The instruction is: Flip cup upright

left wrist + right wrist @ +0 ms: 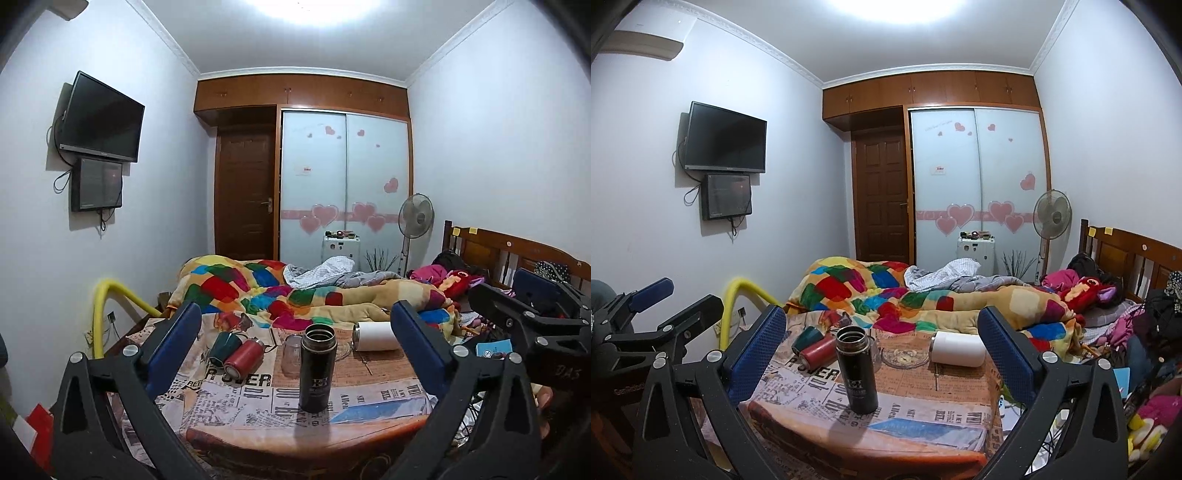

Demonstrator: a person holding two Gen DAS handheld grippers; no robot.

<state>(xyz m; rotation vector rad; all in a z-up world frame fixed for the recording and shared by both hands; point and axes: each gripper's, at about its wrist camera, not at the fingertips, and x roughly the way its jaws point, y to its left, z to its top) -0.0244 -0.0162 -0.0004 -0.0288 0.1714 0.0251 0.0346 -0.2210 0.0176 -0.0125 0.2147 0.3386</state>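
A black flask cup (317, 367) stands upright with its mouth open, near the front of a small table (258, 430) covered in newspaper-print cloth. It also shows in the right wrist view (857, 369). My left gripper (295, 354) is open and empty, its blue pads either side of the cup but nearer the camera. My right gripper (882, 354) is open and empty, back from the table, with the cup left of centre between its fingers. A white cup (376, 335) (957, 348), a red cup (243, 356) (817, 352) and a green cup (224, 347) (807, 338) lie on their sides.
An upturned clear glass (291, 355) and a glass ashtray (905, 356) sit behind the black cup. A bed with a patchwork quilt (303, 295) lies beyond the table. The other gripper (528, 325) shows at the right edge. A yellow pipe (101, 317) stands left.
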